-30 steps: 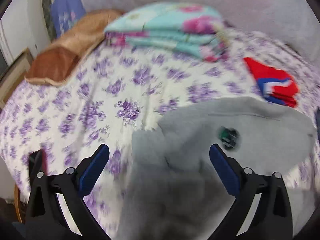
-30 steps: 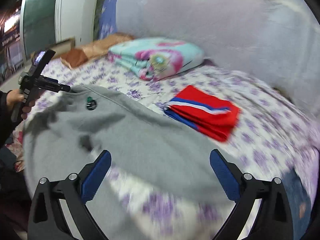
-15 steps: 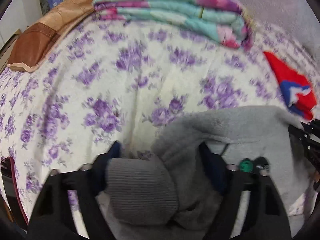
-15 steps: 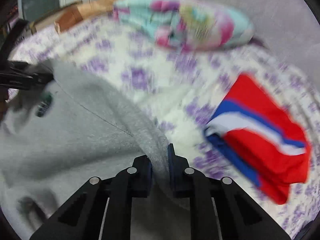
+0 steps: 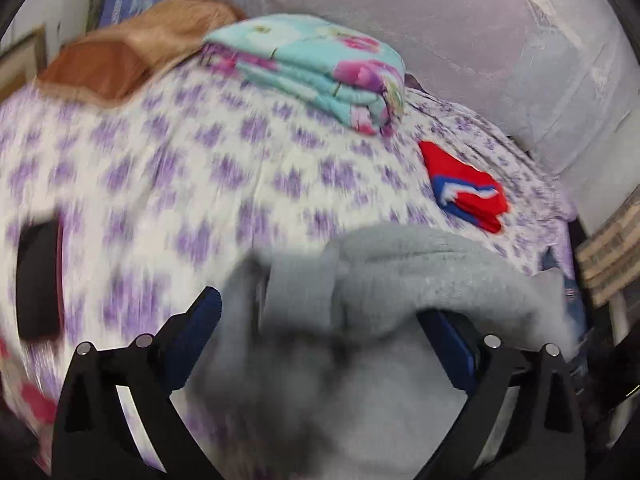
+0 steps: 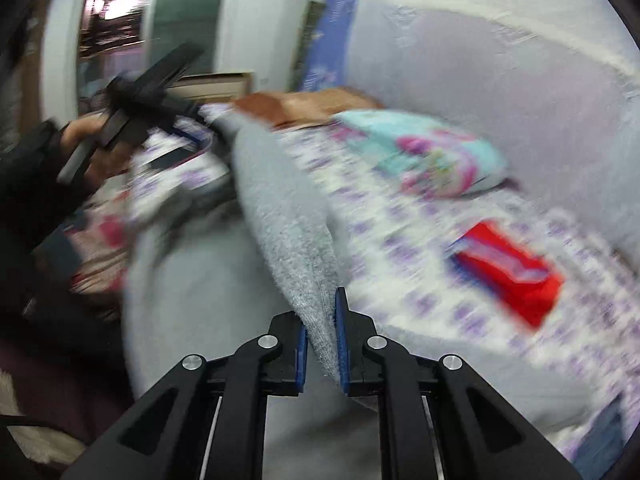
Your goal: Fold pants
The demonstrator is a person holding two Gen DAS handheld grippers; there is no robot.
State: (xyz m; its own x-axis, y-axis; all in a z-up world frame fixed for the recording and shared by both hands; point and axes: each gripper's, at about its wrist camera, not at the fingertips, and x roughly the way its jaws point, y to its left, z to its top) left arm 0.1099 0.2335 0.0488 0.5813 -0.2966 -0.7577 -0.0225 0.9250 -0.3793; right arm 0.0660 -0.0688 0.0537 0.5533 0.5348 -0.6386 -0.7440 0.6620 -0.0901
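The grey pants (image 5: 400, 264) are bunched at the near edge of the bed and lie between the wide-apart fingers of my left gripper (image 5: 320, 320), whose jaws stand open. In the right wrist view the pants (image 6: 280, 216) stretch as a taut band from my right gripper (image 6: 321, 320), shut on their edge, up to the left gripper (image 6: 152, 92) held in a hand at the far left. Both views are blurred by motion.
The bed has a white sheet with purple flowers (image 5: 180, 152). A folded red, white and blue garment (image 5: 468, 184) lies at the right, a folded teal floral quilt (image 5: 320, 68) and a brown pillow (image 5: 120, 64) at the back. A dark flat object (image 5: 38, 276) lies at the left edge.
Both grippers have lifted and pulled back from the bed. The left gripper's jaws, closed around the grey cloth half a second ago, now stand wide. The right stays shut on the pants.
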